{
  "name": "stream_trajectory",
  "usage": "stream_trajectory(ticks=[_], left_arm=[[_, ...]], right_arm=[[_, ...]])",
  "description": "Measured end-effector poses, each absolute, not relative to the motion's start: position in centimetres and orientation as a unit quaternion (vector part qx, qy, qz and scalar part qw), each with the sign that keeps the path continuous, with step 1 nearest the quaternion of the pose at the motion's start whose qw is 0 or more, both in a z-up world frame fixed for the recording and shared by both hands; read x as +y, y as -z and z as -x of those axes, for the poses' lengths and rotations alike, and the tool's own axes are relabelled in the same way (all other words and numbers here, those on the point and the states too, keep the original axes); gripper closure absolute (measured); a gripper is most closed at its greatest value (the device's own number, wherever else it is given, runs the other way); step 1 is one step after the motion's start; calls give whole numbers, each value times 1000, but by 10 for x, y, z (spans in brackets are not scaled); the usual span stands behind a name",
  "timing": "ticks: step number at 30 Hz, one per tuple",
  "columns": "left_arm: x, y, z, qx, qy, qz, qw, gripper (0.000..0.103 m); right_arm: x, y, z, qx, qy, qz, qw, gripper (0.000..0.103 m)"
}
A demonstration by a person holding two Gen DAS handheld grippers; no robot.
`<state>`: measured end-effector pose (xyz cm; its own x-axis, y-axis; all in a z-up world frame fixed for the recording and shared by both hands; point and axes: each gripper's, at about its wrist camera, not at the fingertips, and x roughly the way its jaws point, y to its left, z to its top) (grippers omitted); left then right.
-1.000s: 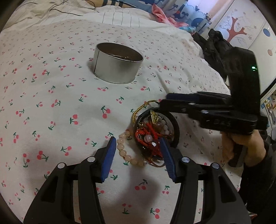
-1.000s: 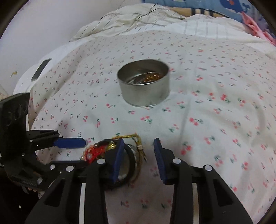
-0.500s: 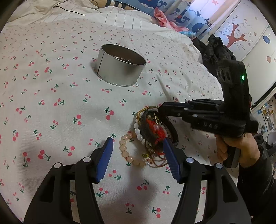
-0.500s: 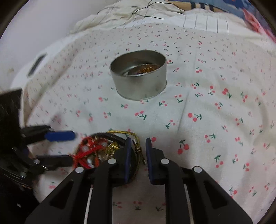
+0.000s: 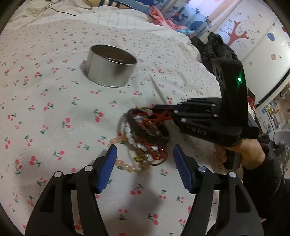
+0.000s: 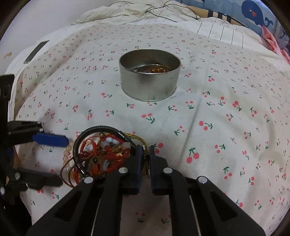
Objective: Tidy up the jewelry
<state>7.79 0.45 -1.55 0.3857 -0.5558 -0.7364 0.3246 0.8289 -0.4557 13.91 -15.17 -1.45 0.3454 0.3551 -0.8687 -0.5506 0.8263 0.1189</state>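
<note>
A tangled pile of jewelry [image 5: 146, 138] lies on the cherry-print bedspread: a black bracelet, red cords, white and peach beads, a gold chain. It also shows in the right wrist view [image 6: 101, 154]. My right gripper [image 6: 145, 154] is shut on the gold chain [image 6: 139, 140] at the pile's right edge, and part of the pile is lifted and tilted. My left gripper [image 5: 144, 159] is open, its blue pads either side of the pile's near edge. A round metal tin [image 6: 149, 77] stands farther back with gold jewelry inside; it also shows in the left wrist view [image 5: 110, 66].
The bedspread [image 6: 217, 109] covers a soft, rumpled bed. A phone [image 6: 36, 51] lies at the far left edge. Pillows and pink cloth [image 5: 166, 20] lie beyond the tin. Black cables [image 6: 163, 9] run across the far bedding.
My right gripper has closed on the gold chain and pulled the pile up and askew. My left gripper has drawn back slightly and stays open.
</note>
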Motion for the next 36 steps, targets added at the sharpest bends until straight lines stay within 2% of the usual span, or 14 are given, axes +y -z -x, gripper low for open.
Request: stream_trajectory(ticks=[5,9,13,23,26,28,30,31,36], left_arm=[[2,16,-75,485,271,109,825,41],[9,13,-76,478,280,138,821,40],[12,9,-85,474,281,171,817,36],[-4,24,-123,514,251,223,789,37],[-5,26,-127,516,242,240,786,49],[-3,28,-131,520,231,249,784,62],[-2,32,-134,527,220,248,782,84],[-1,32,-135,529,218,249,781,89],[4,27,-133,524,220,257,782,93]], right_arm=[[-171,6,-147,499,-293,11,815,94],[-188,0,-151,497,-313,-60,807,94],[-188,-4,-149,494,-327,-74,802,94],[-186,-4,-149,498,-334,-80,796,94],[-187,-2,-150,500,-333,-83,795,94],[-188,0,-152,503,-332,-88,793,94],[-189,2,-153,506,-331,-92,791,94],[-190,2,-153,507,-331,-94,790,94],[-193,4,-154,511,-330,-103,787,94]])
